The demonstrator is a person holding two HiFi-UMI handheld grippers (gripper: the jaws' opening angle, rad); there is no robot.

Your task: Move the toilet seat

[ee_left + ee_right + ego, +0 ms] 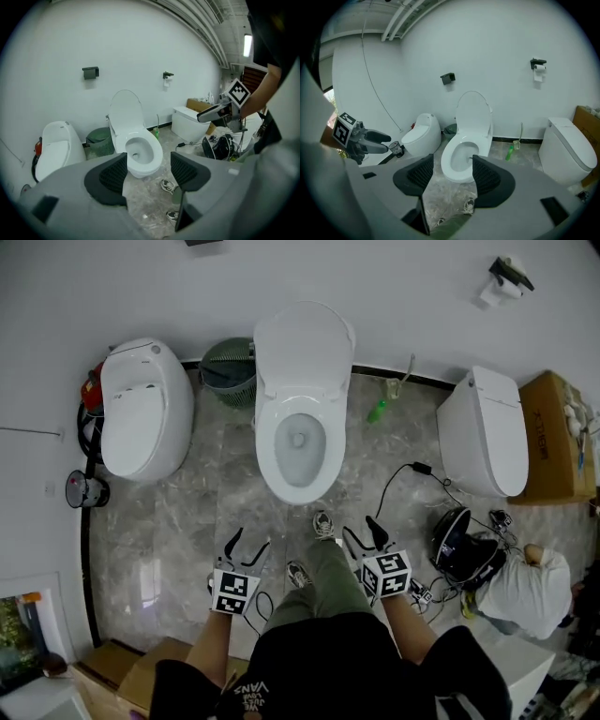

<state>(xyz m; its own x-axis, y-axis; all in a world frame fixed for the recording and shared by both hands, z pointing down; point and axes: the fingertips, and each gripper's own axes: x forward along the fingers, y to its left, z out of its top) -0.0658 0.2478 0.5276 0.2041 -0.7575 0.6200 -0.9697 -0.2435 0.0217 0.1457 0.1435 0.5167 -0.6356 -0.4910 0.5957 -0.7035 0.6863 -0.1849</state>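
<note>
Glossy white and oval, the toilet seat [304, 343] stands raised against the wall above its bowl. Your left tool [251, 538] and right tool [359, 526] both gape empty, well short of it. A ribbed green bin [228, 371] sits just beside.

head camera overhead; all views share toilet [300, 401]

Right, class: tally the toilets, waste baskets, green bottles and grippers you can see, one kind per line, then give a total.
Toilets: 3, left, middle, right
Waste baskets: 1
Green bottles: 1
Grippers: 2, left, right
Total: 7
</note>
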